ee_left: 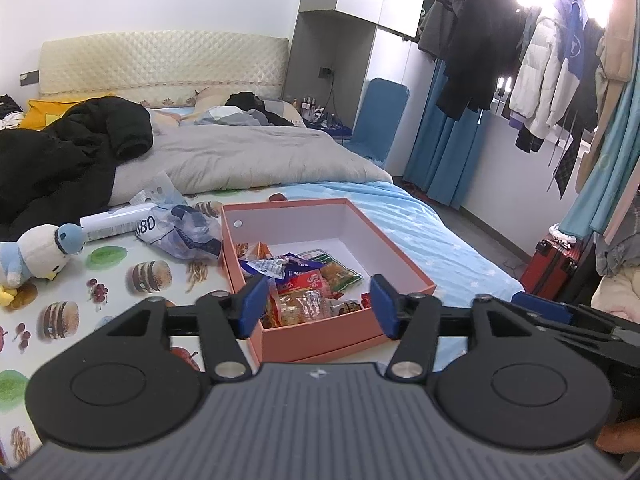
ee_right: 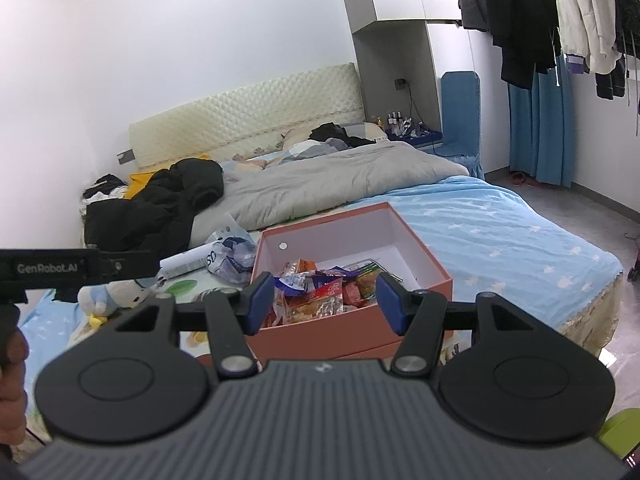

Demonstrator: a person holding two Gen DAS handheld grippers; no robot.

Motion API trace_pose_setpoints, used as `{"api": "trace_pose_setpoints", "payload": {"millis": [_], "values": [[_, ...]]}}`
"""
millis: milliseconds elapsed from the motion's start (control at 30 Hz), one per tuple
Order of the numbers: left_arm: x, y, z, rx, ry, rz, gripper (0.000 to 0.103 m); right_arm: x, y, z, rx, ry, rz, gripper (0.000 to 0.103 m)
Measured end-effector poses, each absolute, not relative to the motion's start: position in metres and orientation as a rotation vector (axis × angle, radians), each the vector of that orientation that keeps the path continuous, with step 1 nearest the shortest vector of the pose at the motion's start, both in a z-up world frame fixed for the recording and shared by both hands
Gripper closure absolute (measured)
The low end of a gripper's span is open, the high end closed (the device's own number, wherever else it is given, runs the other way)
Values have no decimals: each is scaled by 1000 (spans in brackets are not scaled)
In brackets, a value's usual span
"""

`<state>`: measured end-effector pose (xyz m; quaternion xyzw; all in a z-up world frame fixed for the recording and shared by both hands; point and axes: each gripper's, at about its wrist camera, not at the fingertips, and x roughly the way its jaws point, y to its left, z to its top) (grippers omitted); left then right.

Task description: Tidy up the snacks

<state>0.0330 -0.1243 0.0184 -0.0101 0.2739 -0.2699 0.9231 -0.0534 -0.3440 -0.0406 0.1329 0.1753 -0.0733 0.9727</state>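
A salmon-pink cardboard box (ee_left: 304, 222) (ee_right: 320, 338) lies open on the bed, with several snack packets (ee_left: 306, 282) (ee_right: 320, 290) heaped in its near half. My left gripper (ee_left: 319, 306) hovers in front of the box's near edge, open, with nothing between its blue pads. My right gripper (ee_right: 325, 305) hangs at the same near edge, also open and empty. One of its blue pads (ee_left: 540, 312) shows at the right of the left wrist view. The left gripper's black body (ee_right: 60, 268) crosses the left edge of the right wrist view.
Left of the box lie a crumpled plastic bag (ee_left: 180, 232), a white tube (ee_left: 116, 220) and a plush toy (ee_left: 36, 256). A black jacket (ee_left: 60, 152) and grey duvet (ee_left: 248, 152) cover the bed behind. A red suitcase (ee_left: 556, 264) stands on the floor at right.
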Motion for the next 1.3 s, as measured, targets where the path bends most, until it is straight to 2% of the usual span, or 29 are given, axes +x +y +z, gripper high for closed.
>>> {"api": "trace_pose_setpoints", "payload": {"millis": [33, 67, 100, 133, 167, 1300], "values": [[33, -123, 18, -21, 562, -554, 24, -53, -344, -41, 266, 356, -140, 41], [33, -122, 19, -20, 566, -554, 13, -53, -343, -41, 264, 358, -144, 24], [34, -119, 18, -21, 565, -556, 6, -53, -341, -41, 262, 355, -153, 15], [33, -117, 18, -23, 559, -559, 4, -53, -340, -41, 260, 350, -158, 4], [33, -115, 19, -20, 554, -557, 2, -52, -339, -42, 257, 352, -159, 0], [14, -112, 12, 43, 566, -467, 0, -62, -330, -42, 241, 325, -133, 0]]}}
